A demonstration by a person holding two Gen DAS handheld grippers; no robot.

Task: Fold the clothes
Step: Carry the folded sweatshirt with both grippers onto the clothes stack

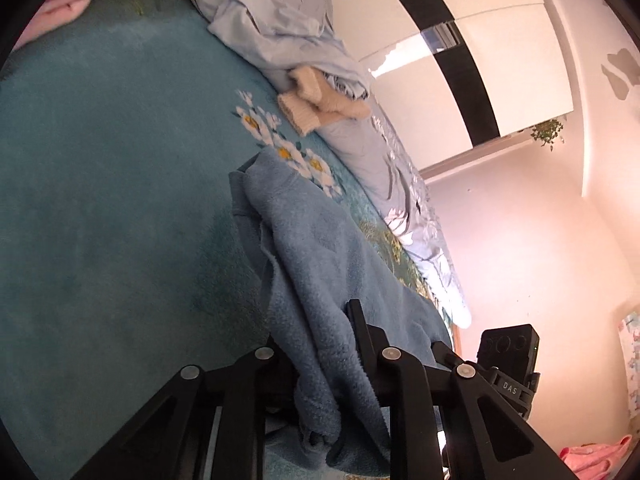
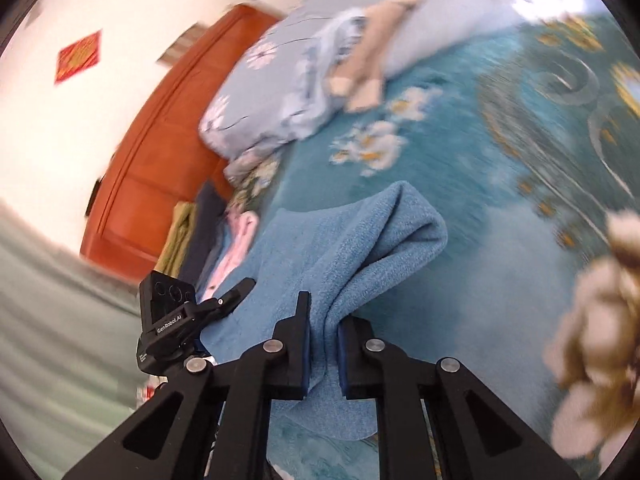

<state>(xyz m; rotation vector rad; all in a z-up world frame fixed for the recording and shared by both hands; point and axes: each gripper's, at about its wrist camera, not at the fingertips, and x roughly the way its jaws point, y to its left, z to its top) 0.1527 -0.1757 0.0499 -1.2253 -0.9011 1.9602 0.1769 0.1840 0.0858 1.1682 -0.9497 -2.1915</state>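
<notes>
Left gripper [image 1: 320, 364] and right gripper [image 2: 324, 344] both clamped tight on the blue fleece garment [image 2: 344, 248], bunched near, over the teal floral blanket [image 1: 100, 200]; cream socks [image 1: 320, 104] far off on the pale blue quilt [image 1: 280, 28]

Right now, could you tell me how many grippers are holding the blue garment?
2. The left gripper clamps one bunched edge of the blue garment; the right gripper pinches another fold.
</notes>
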